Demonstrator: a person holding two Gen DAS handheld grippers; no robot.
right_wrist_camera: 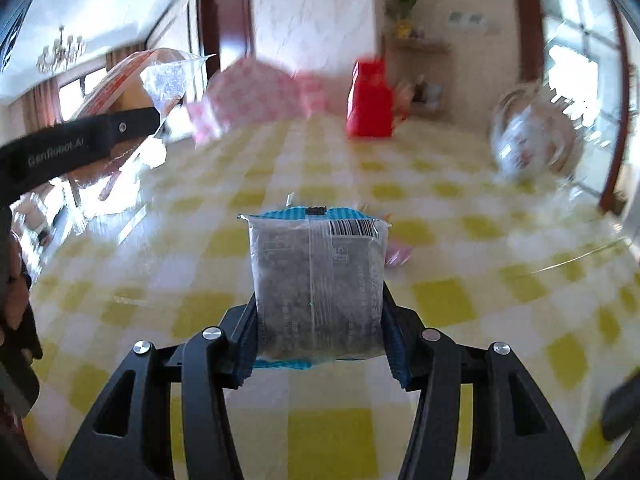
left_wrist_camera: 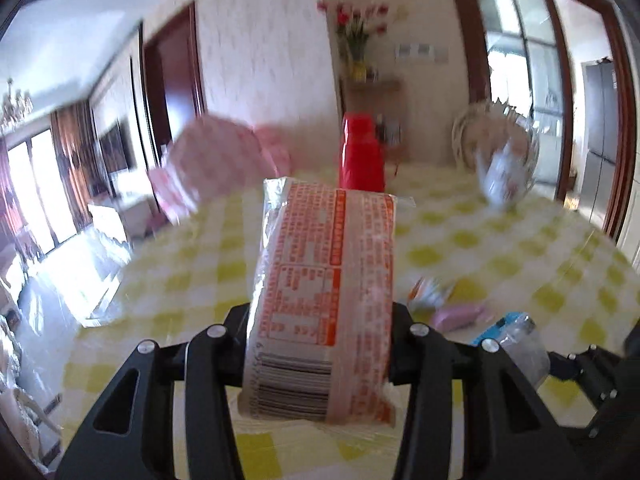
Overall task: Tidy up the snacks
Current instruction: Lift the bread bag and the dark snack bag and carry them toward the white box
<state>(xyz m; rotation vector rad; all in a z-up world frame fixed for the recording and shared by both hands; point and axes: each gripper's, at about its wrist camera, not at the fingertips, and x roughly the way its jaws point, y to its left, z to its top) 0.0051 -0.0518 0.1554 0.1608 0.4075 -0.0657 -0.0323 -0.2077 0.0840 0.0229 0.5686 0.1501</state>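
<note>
Bright daylight in both views, pouring in from the windows (left_wrist_camera: 36, 184) at the left and the glass door (left_wrist_camera: 520, 48) at the right. White glare on the floor (left_wrist_camera: 76, 276) by the left edge of the table (left_wrist_camera: 500, 248), too bright to see into. Shiny streaks on the yellow checked cloth. Blurry almost everywhere: pink bag (left_wrist_camera: 208, 164), red cups (left_wrist_camera: 362, 152), teapot (left_wrist_camera: 506, 176) and flowers (left_wrist_camera: 356, 28) all smeared. Sharpest on the orange packet (left_wrist_camera: 324, 300) and the dark packet (right_wrist_camera: 318, 284) close up. Walls and door frames bent round, dark curved corners.
</note>
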